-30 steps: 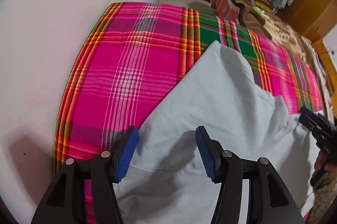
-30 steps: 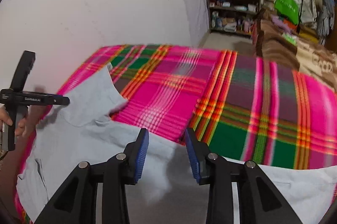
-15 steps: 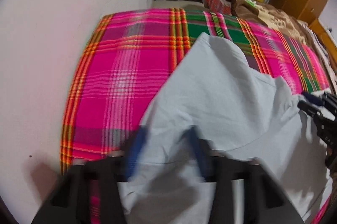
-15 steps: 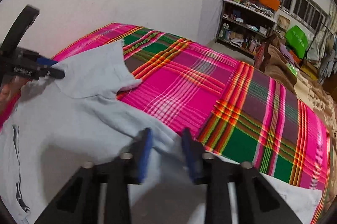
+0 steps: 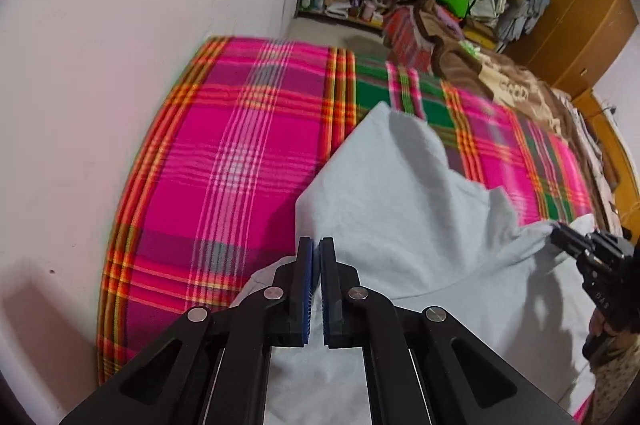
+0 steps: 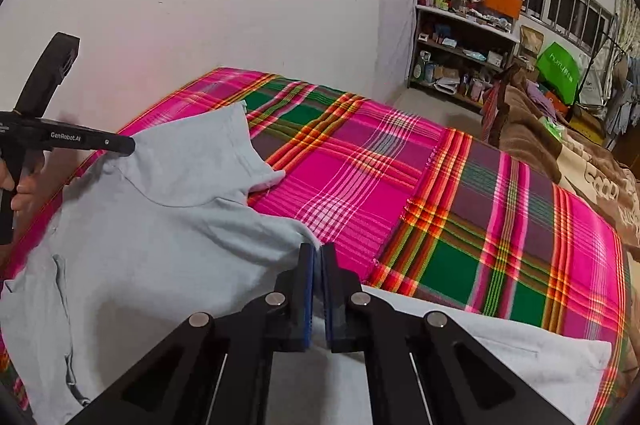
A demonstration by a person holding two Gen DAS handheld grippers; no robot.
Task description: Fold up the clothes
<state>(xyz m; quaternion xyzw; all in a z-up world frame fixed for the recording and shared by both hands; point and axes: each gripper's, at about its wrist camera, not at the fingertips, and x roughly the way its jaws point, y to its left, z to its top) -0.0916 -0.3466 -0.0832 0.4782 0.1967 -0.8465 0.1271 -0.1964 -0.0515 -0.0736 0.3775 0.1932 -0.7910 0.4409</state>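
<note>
Shirt (image 5: pixel 400 209) on plaid blanket (image 5: pixel 240 153), left tongs (image 5: pixel 316 253) clamped on it, right tongs (image 6: pixel 318 257) closing on it.

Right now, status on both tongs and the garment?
Left tongs shut on the pale blue garment. Right tongs closing on its edge, cloth between the pads. Garment half-lifted over plaid blanket. Nothing in the way.

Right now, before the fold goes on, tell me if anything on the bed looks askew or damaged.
Nothing looks damaged or spilled. The grey shirt lies rumpled, not flat, on the plaid blanket: one sleeve sticks up at an angle. The left gripper is shut on the cloth; the right gripper is closing on its edge.
</note>
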